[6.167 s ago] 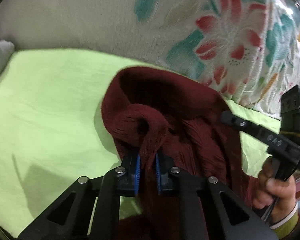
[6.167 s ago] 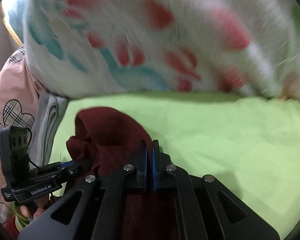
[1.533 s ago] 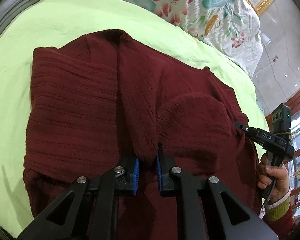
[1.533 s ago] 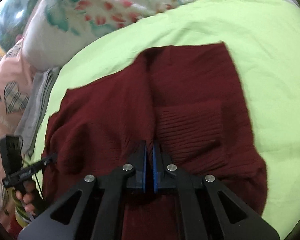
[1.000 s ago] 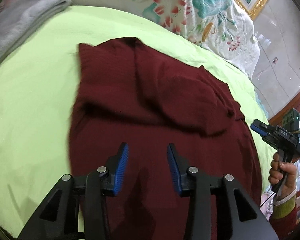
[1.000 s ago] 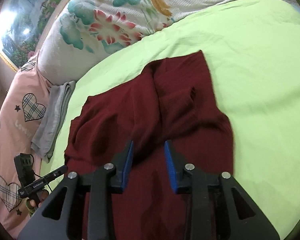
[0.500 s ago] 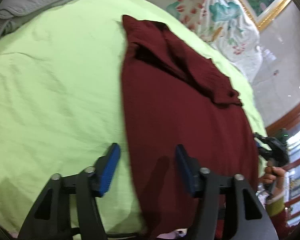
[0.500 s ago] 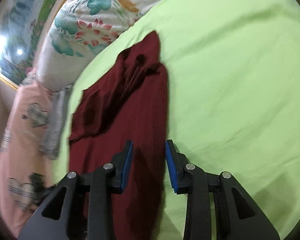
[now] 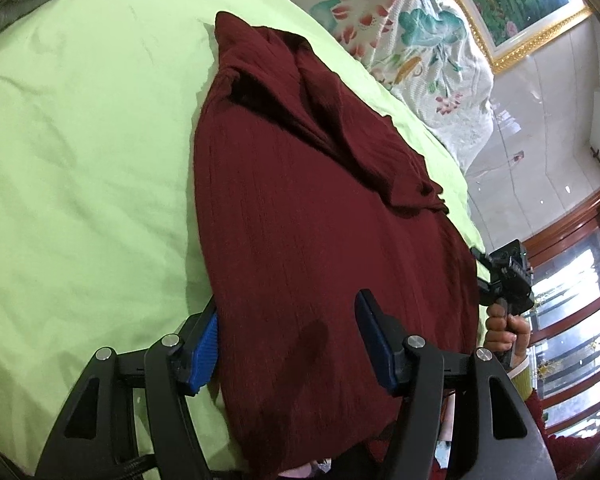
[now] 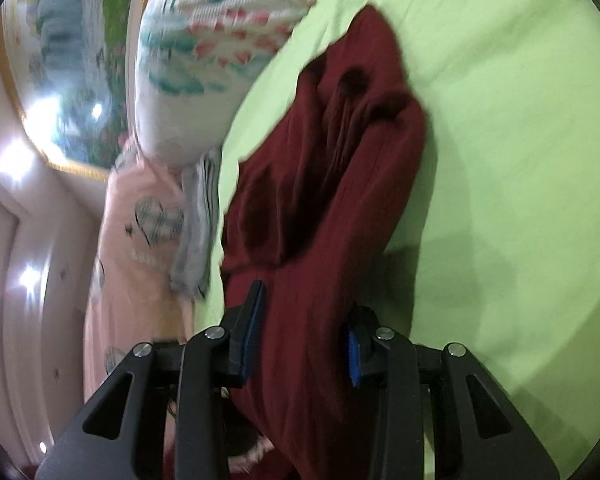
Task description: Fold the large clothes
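Green bedsheet [image 9: 80, 160] fills frame left; maroon knit sweater [image 9: 300, 240] lies centre, sleeves bunched up top. We straddle its near edges w/ left gripper [image 9: 288, 344] wide, just opened, and right gripper [image 10: 304, 332] narrower, neither pinching. Pinch both layers evenly, then fold.

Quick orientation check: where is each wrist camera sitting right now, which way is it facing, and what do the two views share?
Left wrist: rides the left hand-held gripper, looks down along open jaws straddling the near edge of the maroon sweater on the green sheet; a hand holding the other handle shows at right.
Right wrist: rides the right hand-held gripper, looks along open jaws over the sweater's opposite edge; blurred, no body part is clear.
Shared: sweater, sheet, floral quilt, framed picture.
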